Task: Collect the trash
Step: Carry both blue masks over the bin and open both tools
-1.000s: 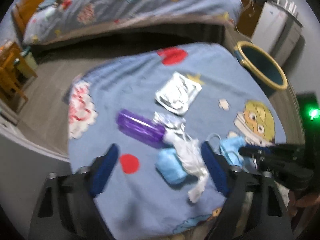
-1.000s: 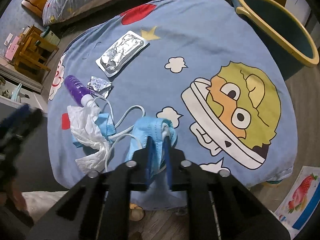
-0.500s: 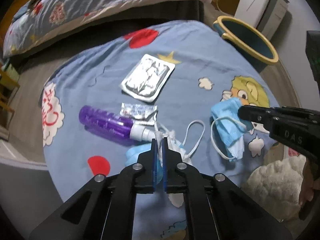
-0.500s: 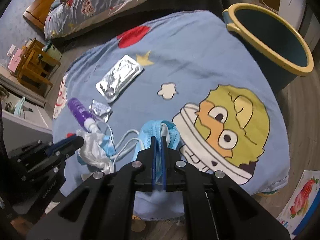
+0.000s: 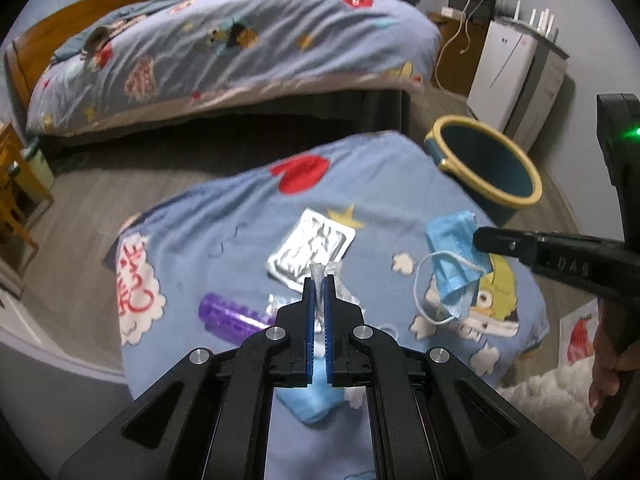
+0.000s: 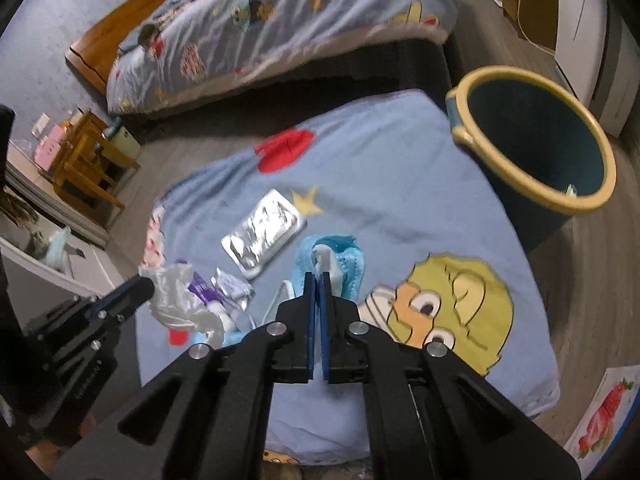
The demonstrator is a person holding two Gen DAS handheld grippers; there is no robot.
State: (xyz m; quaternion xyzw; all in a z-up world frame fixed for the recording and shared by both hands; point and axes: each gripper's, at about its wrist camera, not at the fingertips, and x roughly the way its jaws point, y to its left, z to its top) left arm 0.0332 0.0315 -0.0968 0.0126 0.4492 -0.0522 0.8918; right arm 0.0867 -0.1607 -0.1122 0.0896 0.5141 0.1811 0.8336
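My left gripper is shut on a crumpled white tissue and holds it above the blue cartoon blanket. My right gripper is shut on a blue face mask and holds it in the air, its ear loop hanging. On the blanket lie a silver foil pack, a purple bottle, a small foil wrapper and another blue mask. The teal bin with a yellow rim stands on the floor to the right of the blanket.
A bed with a matching blue cover lies behind. A white cabinet stands at the back right and a wooden stool at the left. A strawberry picture lies on the floor at the right.
Both grippers have lifted off the blanket with their loads. The tissue has come up with the left gripper, and the mask has risen with the right gripper and moved toward the bin.
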